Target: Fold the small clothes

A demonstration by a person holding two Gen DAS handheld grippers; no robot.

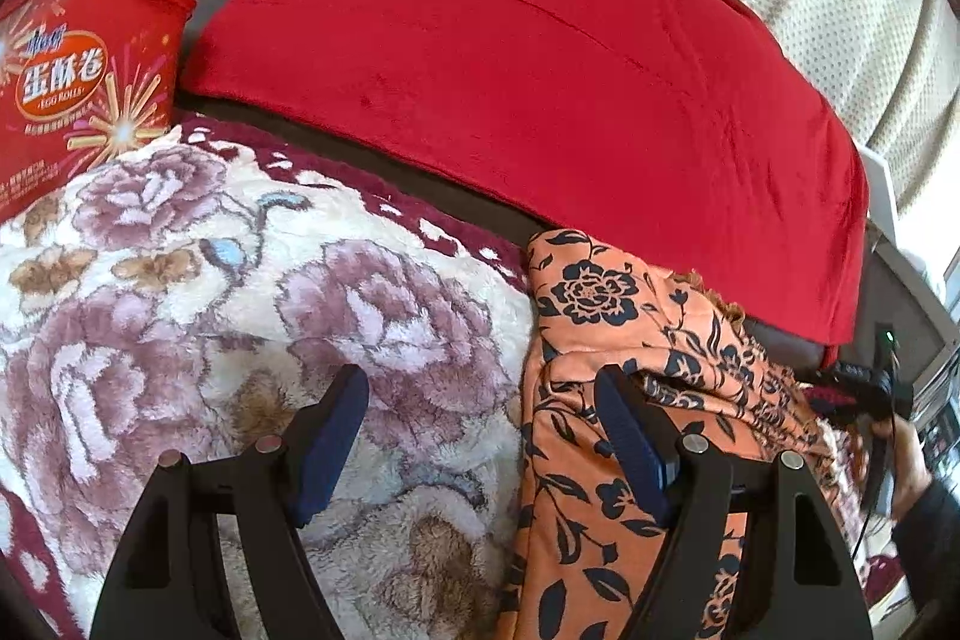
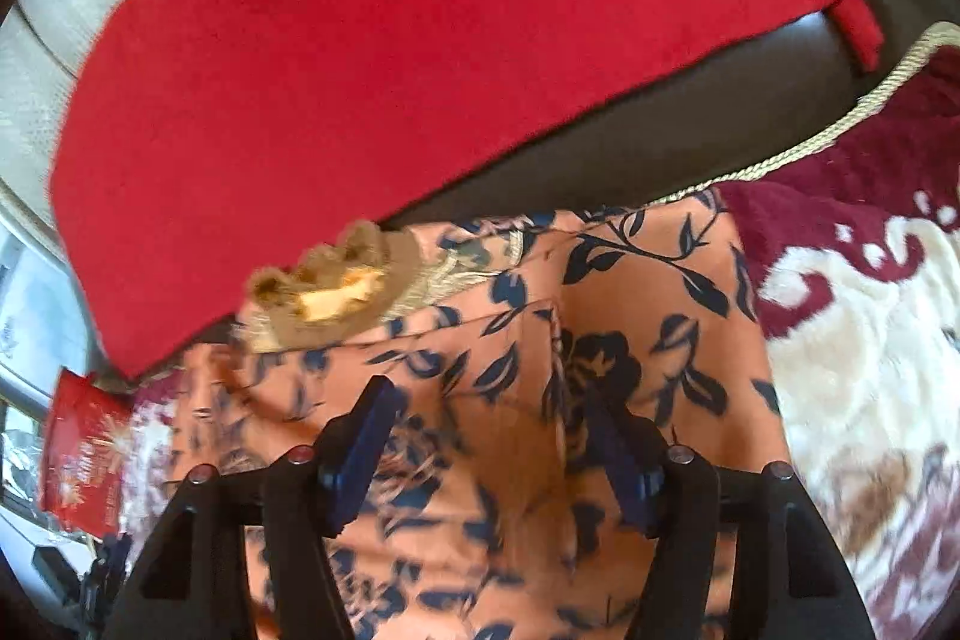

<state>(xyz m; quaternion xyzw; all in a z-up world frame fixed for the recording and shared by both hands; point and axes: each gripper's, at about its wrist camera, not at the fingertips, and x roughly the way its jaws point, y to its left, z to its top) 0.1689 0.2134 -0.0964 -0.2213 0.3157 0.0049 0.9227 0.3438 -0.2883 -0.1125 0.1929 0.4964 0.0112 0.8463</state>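
Right gripper [image 2: 486,430] nearest, jaws apart, nothing held, above orange garment [image 2: 600,316] lying on floral blanket [image 2: 870,340]. Left gripper [image 1: 480,430] wide, empty (straddles garment edge). We judge fold partly done; next: regrip edge, fold over.

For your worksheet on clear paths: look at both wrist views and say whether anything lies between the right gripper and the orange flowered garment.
Nothing visible does. The right gripper hangs with open jaws directly over the orange flowered garment, only air between them. The red blanket lies beyond the garment, and the floral plush blanket lies beside it.
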